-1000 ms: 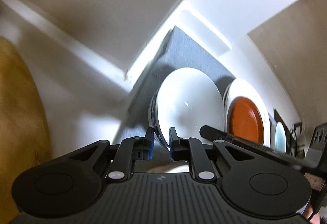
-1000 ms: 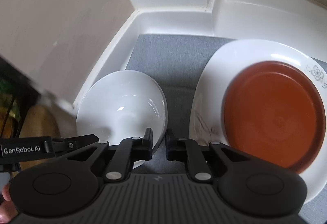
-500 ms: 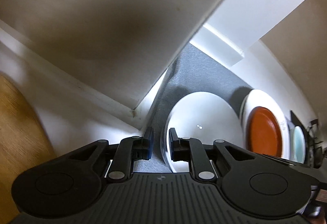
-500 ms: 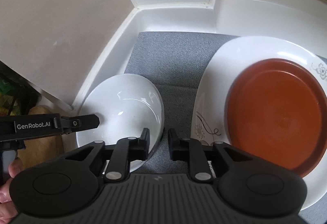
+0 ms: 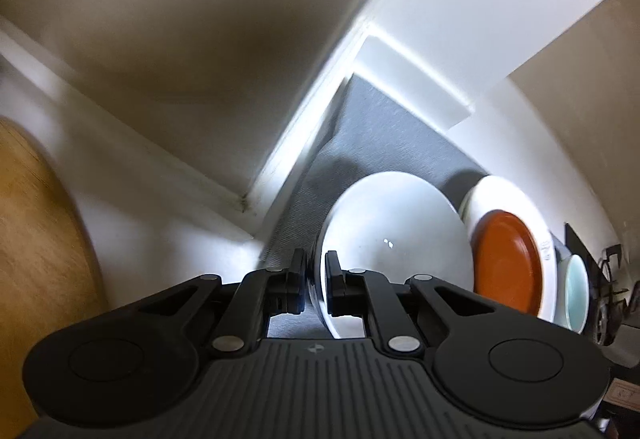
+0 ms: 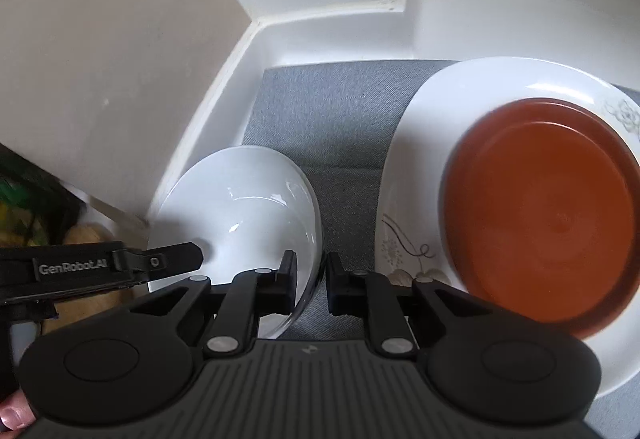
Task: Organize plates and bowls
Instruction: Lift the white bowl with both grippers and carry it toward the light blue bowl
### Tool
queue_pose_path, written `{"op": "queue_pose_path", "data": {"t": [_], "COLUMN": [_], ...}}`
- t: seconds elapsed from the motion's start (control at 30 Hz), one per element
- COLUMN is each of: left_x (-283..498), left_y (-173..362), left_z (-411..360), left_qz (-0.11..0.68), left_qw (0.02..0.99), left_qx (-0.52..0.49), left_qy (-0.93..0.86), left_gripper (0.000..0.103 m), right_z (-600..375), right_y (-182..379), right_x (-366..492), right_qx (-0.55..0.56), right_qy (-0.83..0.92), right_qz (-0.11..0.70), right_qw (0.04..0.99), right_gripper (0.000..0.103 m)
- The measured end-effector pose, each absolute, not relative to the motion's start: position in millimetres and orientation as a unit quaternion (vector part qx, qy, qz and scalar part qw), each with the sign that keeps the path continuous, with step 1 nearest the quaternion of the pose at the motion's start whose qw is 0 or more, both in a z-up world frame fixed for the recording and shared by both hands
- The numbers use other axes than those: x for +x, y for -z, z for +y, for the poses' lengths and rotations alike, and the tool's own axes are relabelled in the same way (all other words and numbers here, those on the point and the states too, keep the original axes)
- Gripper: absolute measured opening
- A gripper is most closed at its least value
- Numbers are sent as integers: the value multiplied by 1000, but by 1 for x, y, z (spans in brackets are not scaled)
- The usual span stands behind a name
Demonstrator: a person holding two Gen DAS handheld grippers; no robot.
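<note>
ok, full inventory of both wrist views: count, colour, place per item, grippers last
white bowl: 1, white, left end of the mat, rim between the left gripper's fingers
white plate: 1, white with floral print, on the mat right of the bowl
brown dish: 1, reddish brown, on the white plate
pale teal dish: 1, pale teal, beyond the white plate, partly hidden
mat: 1, grey, lining the white shelf
wooden board: 1, tan, far left, blurred
left gripper: 1, black, closed on the bowl's rim
right gripper: 1, black, open, at the bowl's right edge
</note>
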State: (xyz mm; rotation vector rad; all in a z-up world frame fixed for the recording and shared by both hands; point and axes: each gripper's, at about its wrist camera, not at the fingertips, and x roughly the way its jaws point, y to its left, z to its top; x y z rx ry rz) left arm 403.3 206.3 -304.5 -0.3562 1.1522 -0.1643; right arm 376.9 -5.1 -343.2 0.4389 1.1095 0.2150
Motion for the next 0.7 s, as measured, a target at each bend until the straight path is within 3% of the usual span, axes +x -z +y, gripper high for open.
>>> {"op": "queue_pose_path", "data": {"t": [0.37, 0.7], "left_x": [374, 379], "left_y": [263, 258], "left_z": [191, 95], "left_qz": [532, 553], "left_qw": [827, 807], "left_qx": [-158, -131], "left_qy": [91, 162], "left_gripper": [9, 9], "right_z": [-35, -121], "right_y": [304, 283], "right_x": [340, 288], "right_qx": [220, 263], "right_qy": [-84, -4], "right_qz": [476, 440], "right_qw": [847, 859], "right_gripper": [16, 17]}}
